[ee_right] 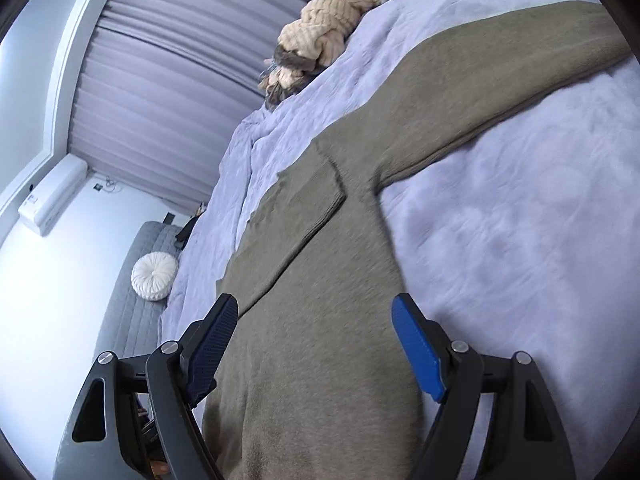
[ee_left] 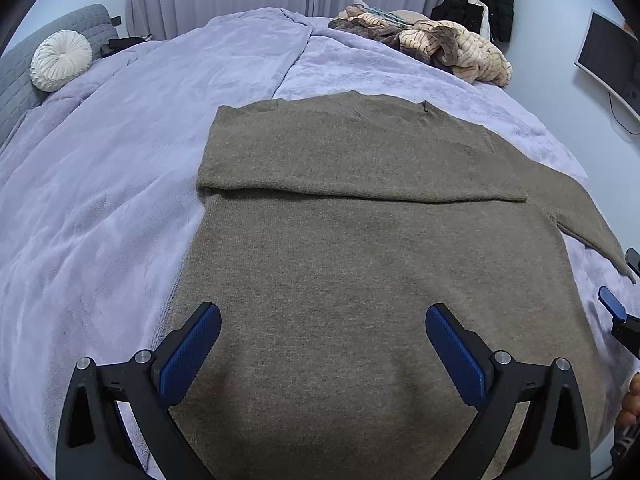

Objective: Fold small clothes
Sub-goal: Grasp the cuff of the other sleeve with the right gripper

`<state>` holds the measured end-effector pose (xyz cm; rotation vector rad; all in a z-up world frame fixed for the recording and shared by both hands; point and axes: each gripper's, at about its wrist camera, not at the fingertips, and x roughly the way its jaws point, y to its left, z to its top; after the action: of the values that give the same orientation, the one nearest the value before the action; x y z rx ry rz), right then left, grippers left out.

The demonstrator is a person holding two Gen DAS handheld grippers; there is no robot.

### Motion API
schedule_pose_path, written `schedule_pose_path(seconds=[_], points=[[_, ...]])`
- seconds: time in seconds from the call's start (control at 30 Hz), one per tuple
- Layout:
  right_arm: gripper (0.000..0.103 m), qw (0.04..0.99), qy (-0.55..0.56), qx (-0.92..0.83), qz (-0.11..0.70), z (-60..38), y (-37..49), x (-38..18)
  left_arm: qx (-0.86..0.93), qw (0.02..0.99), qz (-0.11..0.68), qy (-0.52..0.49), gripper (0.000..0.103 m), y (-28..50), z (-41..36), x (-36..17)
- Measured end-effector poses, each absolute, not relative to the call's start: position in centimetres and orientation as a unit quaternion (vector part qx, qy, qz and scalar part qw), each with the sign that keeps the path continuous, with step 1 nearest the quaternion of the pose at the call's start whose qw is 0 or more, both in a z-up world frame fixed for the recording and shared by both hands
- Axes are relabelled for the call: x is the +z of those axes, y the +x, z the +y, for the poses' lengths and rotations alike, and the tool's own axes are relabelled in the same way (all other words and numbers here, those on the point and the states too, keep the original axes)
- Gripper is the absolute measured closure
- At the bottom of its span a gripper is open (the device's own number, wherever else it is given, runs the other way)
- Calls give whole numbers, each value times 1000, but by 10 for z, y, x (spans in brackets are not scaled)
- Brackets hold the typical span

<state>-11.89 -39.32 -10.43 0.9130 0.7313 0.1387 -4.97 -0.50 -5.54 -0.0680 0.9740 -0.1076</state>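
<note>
**One sleeve in, one sleeve to go**

Nearest the cameras, both pairs of tongs stand spread and empty over the hem end of the olive sweater (ee_left: 360, 272): the left tongs (ee_left: 323, 322) above its body, the right tongs (ee_right: 316, 312) beside its right edge. The sweater lies flat on the lavender bed (ee_left: 100, 184), apparently so its folds hold. Farther up, one sleeve (ee_left: 352, 178) lies across the chest; the other sleeve (ee_right: 500, 80) stretches outward, probably next. Beyond sit a furry bundle (ee_left: 440, 48) and a round pillow (ee_left: 61, 60).
</note>
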Motion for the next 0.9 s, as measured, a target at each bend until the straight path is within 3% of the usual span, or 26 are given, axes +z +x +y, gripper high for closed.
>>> schedule_pose_path(seconds=[0.47,0.9], points=[[21,786,538,-142,270,-569,-147,-107,-92,880,466,-26,0,-24,-67,-36],[21,752,618,-127,192,-623,-127,-128,-119,875,468,-30,0,-7,-105,-30]])
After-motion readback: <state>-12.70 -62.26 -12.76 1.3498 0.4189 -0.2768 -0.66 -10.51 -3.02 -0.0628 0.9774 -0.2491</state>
